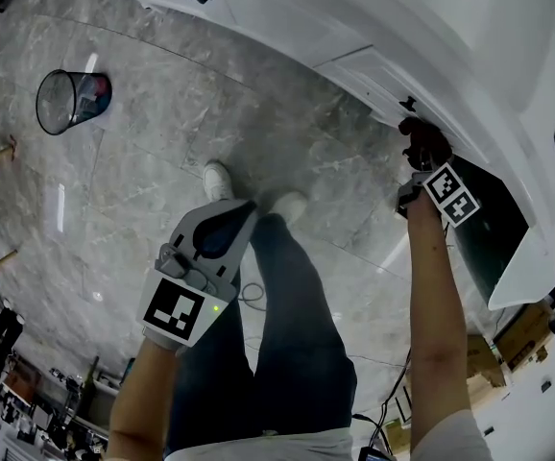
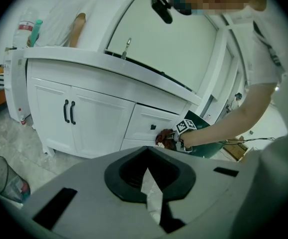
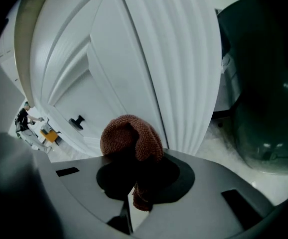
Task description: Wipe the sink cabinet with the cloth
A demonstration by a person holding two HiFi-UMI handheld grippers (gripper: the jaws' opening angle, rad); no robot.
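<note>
Fingers (image 2: 84, 188) of the left gripper (image 1: 218, 230) sit together on nothing, well apart from the woodwork. Fingers (image 3: 223, 183) of the right gripper (image 3: 134, 183) are clamped on the brown knitted cloth (image 3: 129, 136), which bulges ahead of them against the sink cabinet (image 3: 134, 59), with its smooth, glossy white ribbed moulding. A small black knob (image 3: 77, 121) stands just left of them. It could snag the loose knit and drag it from the pinch, and pressing too hard could let the stiff grey tips scuff the paint.

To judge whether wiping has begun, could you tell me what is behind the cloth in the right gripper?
Behind the cloth, held in the right gripper, stands the white sink cabinet, its black knob alongside. The patch directly behind is covered; contact cannot be told.
</note>
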